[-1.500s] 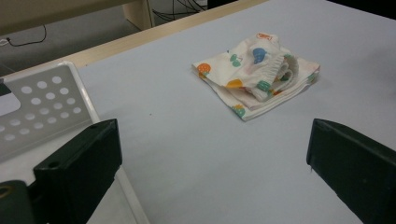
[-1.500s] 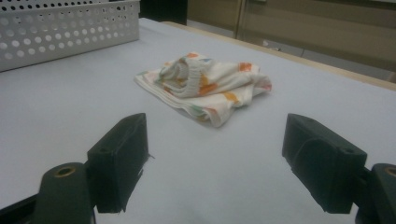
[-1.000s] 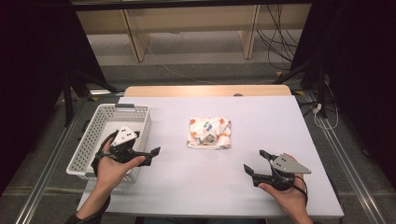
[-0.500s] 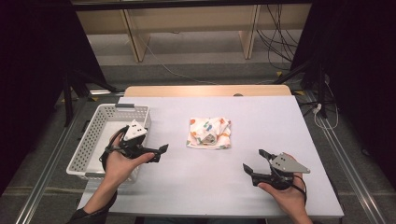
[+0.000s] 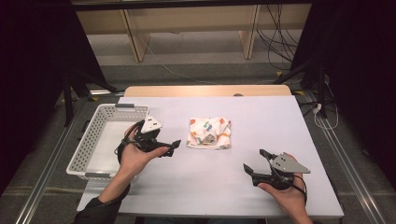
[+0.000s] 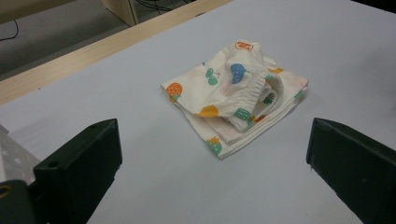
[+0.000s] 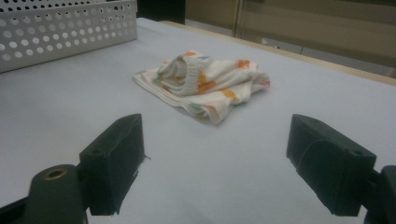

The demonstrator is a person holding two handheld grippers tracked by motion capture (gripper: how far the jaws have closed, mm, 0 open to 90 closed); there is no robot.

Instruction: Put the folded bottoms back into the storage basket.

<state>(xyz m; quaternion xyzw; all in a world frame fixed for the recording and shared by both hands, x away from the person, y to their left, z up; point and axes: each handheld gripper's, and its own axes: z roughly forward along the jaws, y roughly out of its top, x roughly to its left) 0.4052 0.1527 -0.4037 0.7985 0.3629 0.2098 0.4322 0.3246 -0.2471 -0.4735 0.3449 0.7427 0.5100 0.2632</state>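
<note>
Folded cloth [image 5: 209, 133] with a fruit print lies near the middle of the table [image 5: 280, 121], an elastic waistband bunched on top — small shorts, by the look of it. Its neat folds suggest it is ready to be lifted whole. The left gripper [image 5: 169, 147] hovers just to its left, jaws apart and aimed at the cloth's near corner, as its own view shows the bundle squarely between them [image 6: 236, 95]. Beside that hand stands a white perforated basket [image 5: 88, 140], likely where the cloth is meant to go. The right gripper [image 5: 256, 162] waits lower right, well apart from the cloth [image 7: 205, 86] — jaws spread wide too, holding nothing, probably standing by to help.
</note>
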